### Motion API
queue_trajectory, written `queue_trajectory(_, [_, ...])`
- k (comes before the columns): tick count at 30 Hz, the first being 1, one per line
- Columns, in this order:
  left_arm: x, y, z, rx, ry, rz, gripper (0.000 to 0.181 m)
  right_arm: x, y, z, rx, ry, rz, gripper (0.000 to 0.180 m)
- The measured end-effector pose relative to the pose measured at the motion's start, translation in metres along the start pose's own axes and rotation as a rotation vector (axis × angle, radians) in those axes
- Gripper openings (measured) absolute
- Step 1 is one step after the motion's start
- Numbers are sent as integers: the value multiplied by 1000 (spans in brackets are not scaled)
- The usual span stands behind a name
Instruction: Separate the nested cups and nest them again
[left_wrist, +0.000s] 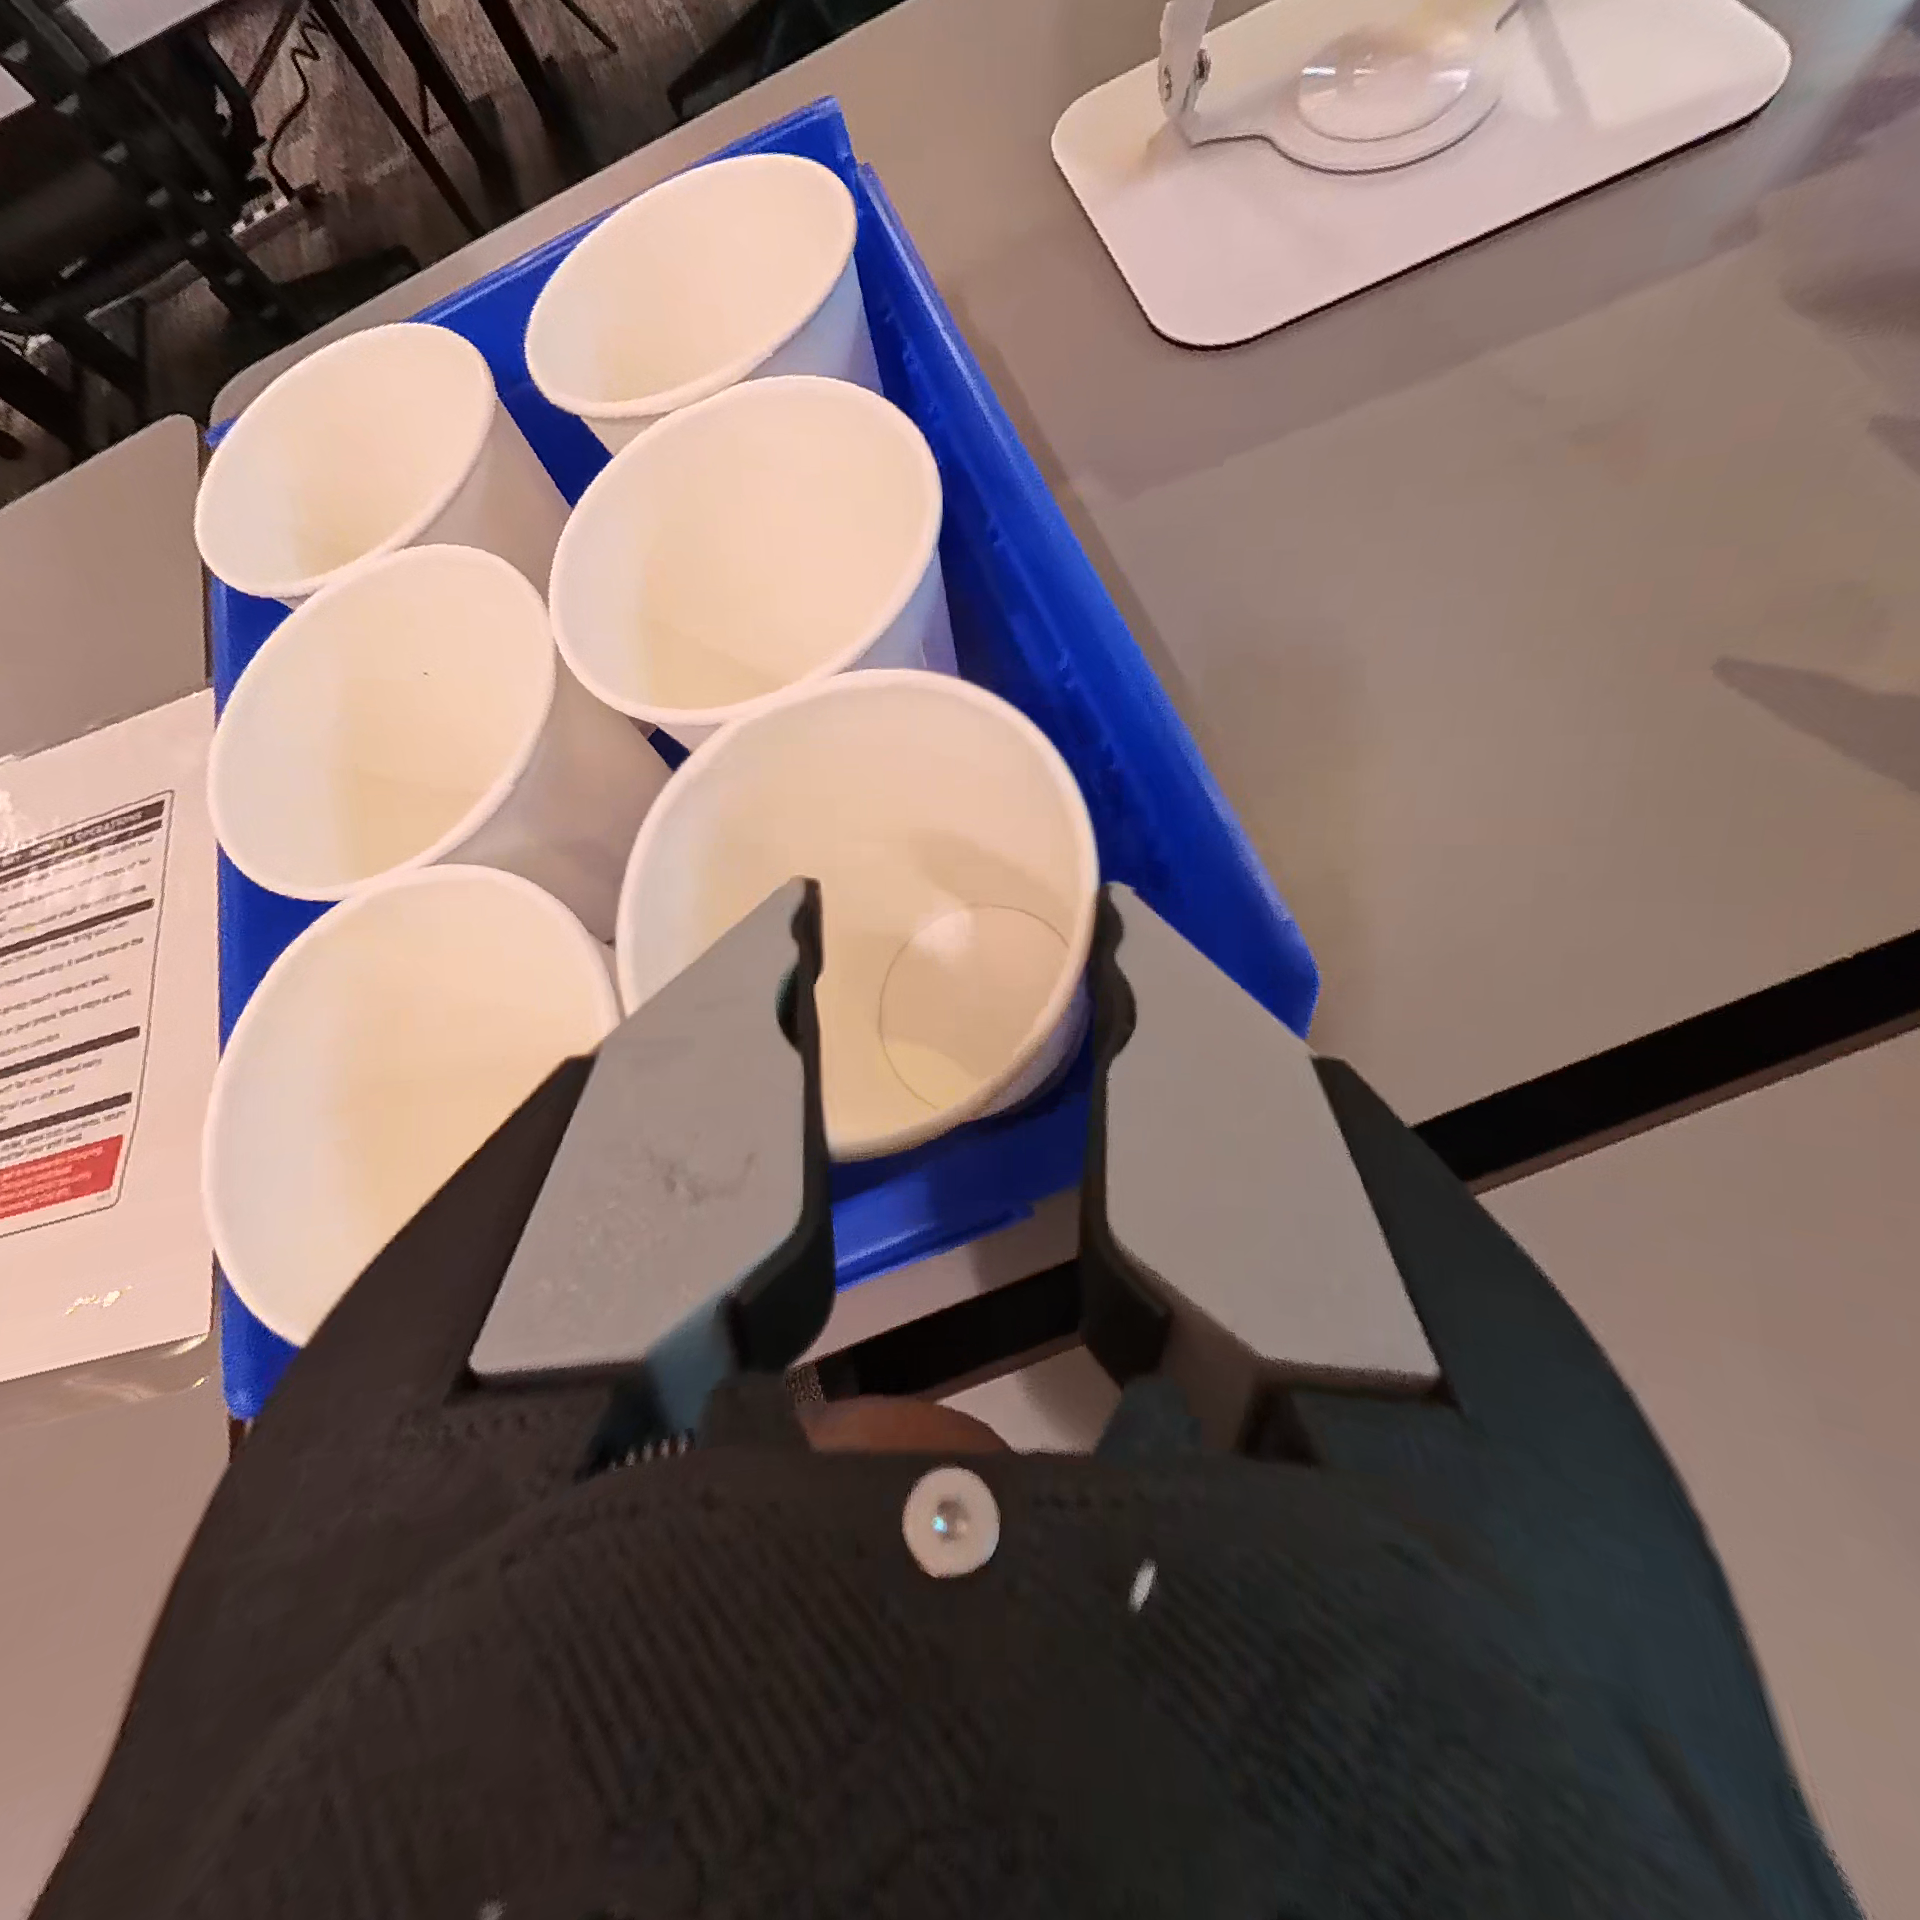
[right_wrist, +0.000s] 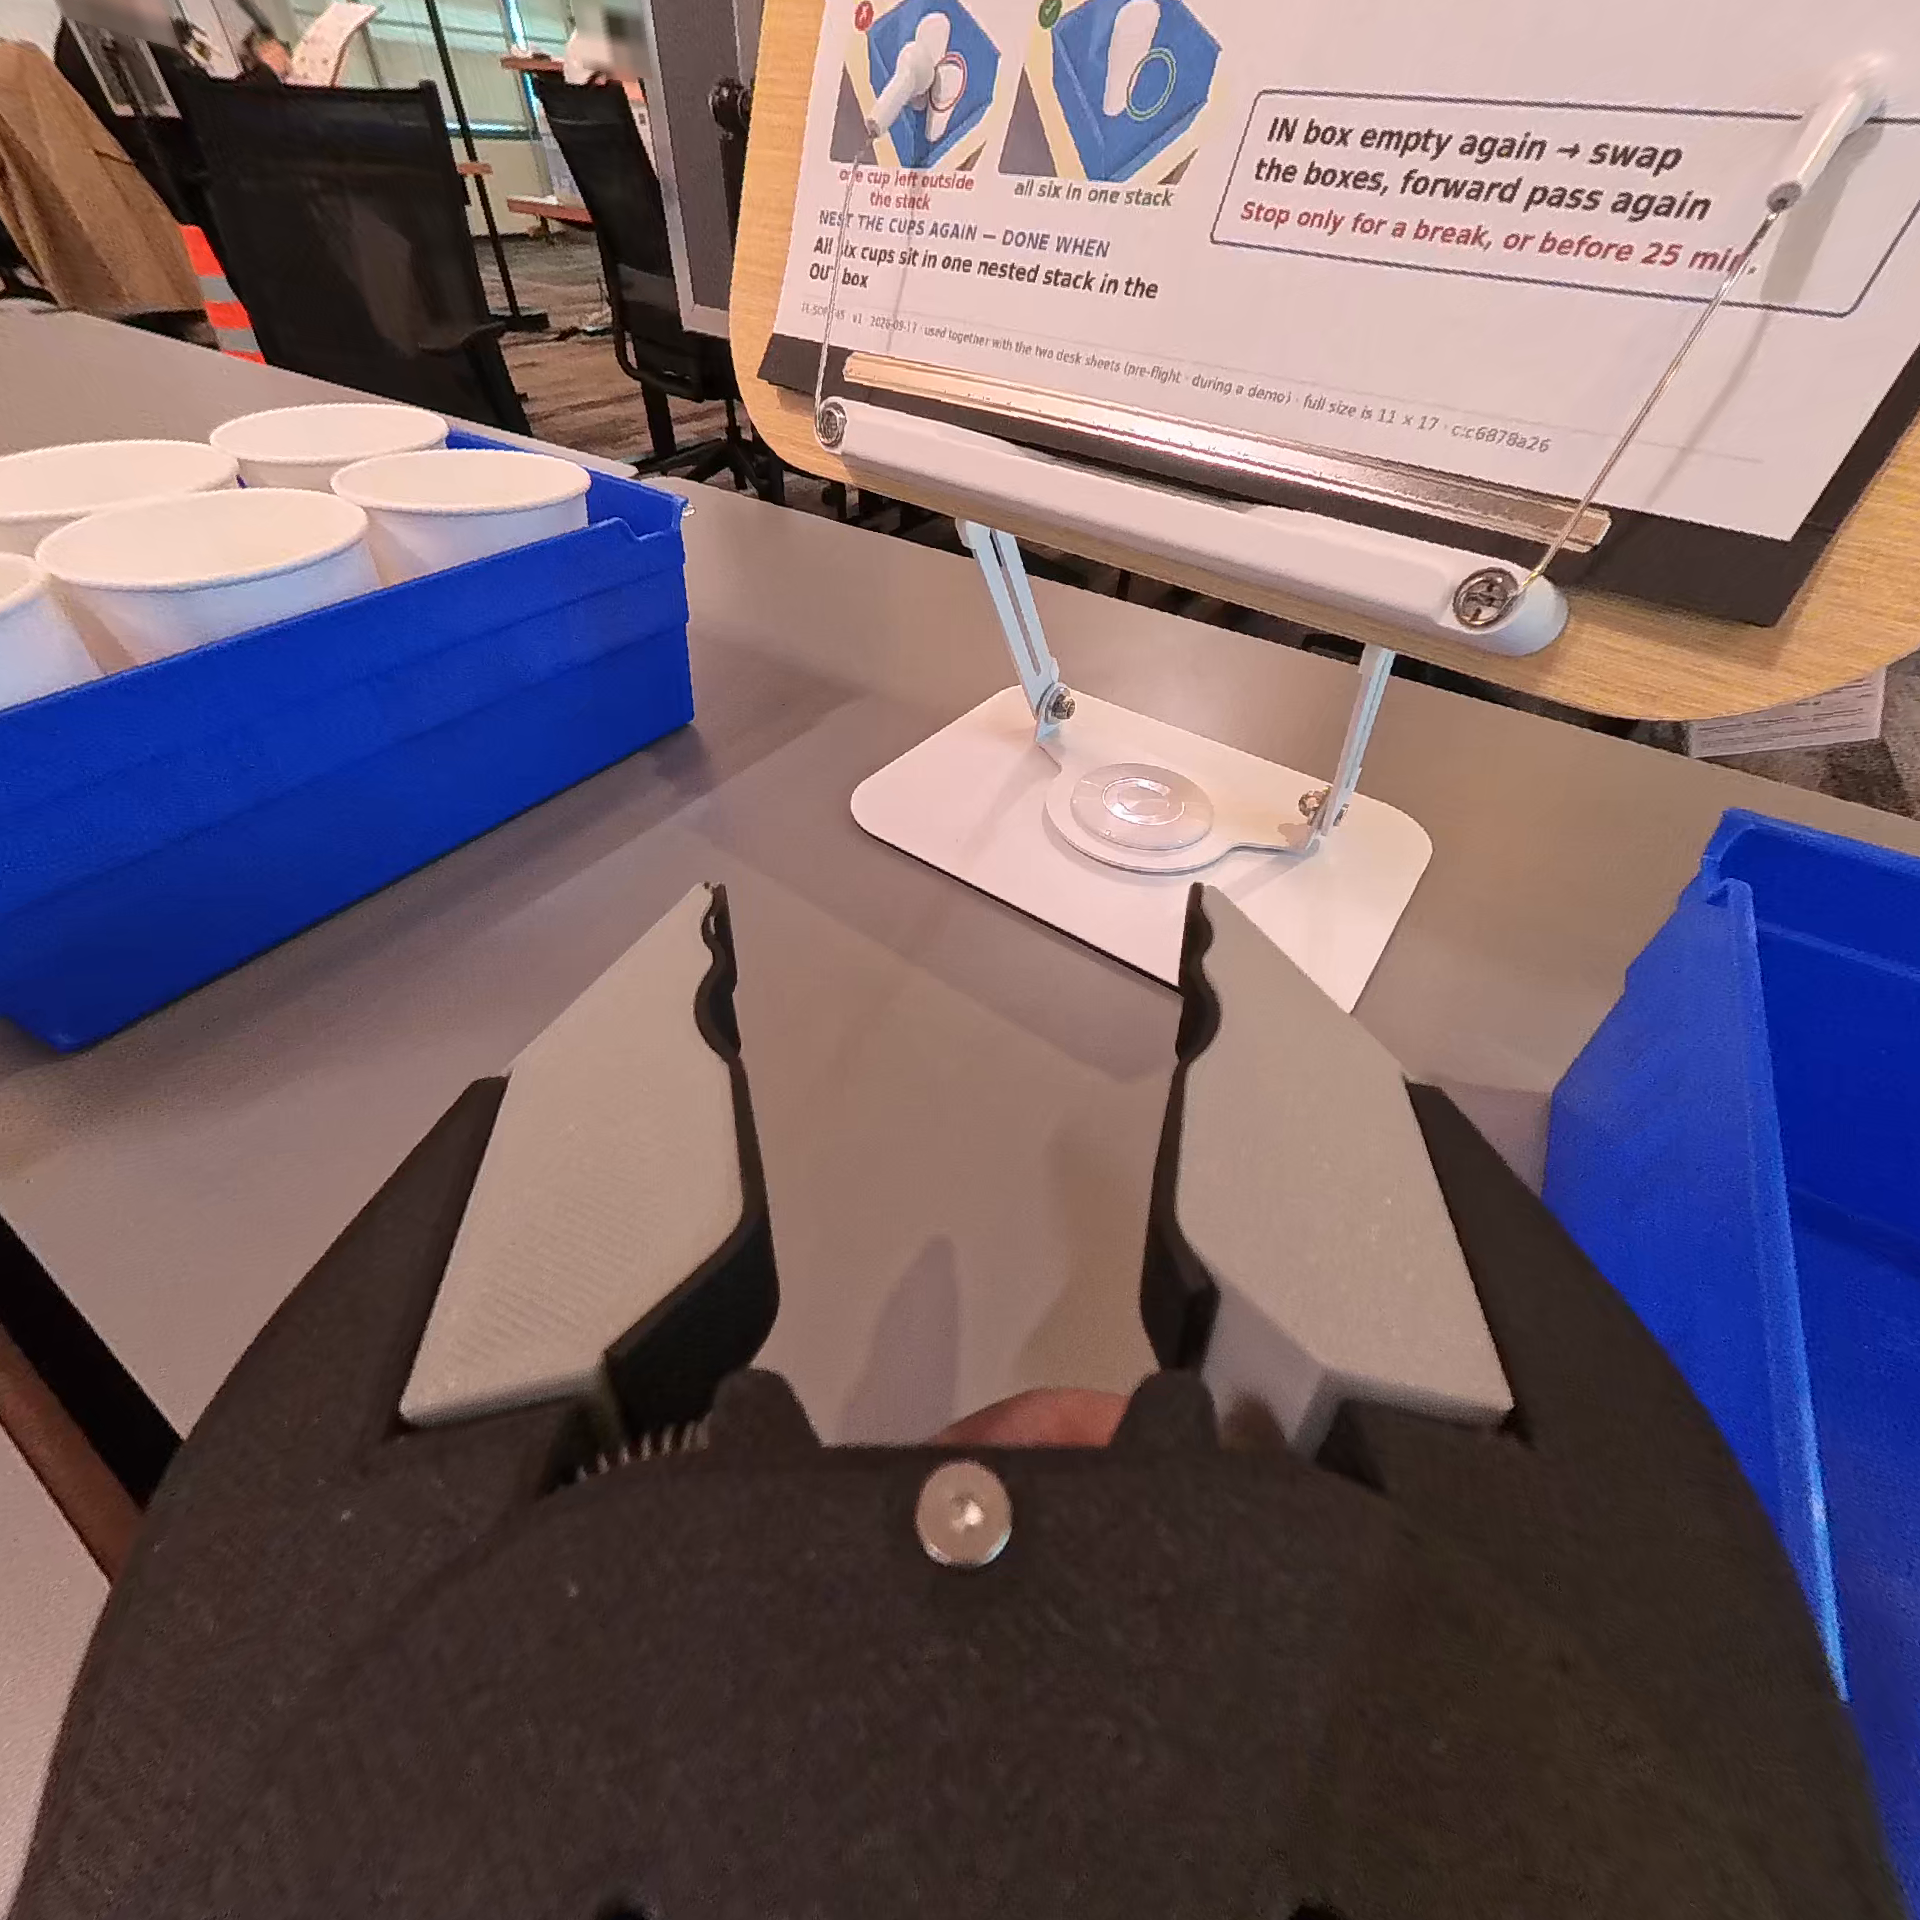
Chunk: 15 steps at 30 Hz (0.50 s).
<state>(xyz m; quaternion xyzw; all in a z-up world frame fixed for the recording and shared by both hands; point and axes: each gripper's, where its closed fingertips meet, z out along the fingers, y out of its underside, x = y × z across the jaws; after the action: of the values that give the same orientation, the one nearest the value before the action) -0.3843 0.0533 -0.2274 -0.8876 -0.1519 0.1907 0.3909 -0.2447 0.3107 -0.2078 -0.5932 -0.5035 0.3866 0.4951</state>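
Nearest the lens, the left gripper (left_wrist: 956, 940) straddles the right wall of the closest white cup (left_wrist: 862, 831), one finger inside and one outside, jaws parted. Six cups stand apart, upright, in a blue bin (left_wrist: 1049, 582) on the grey surface (left_wrist: 1507, 623). Right gripper (right_wrist: 956, 935) hangs open and empty over the surface, between that bin and a second blue bin (right_wrist: 1714, 1195).

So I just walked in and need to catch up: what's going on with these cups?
A person works two handheld grippers. Six white paper cups stand singly in the blue bin. The left gripper is open over the nearest cup, one finger inside its rim and one outside, not visibly clamping. The right gripper hangs open and empty above the table, near a second blue bin and a document stand.
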Motion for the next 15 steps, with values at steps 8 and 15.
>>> queue_trajectory(8, [5, -3, -3, 13, 35, 28, 1, 0, -1, -1, 4, -2, 2, 83])
queue_trajectory(15, [8, -1, -1, 3, 42, 37, 0, 0, -2, -1, 6, -4, 5, 83])
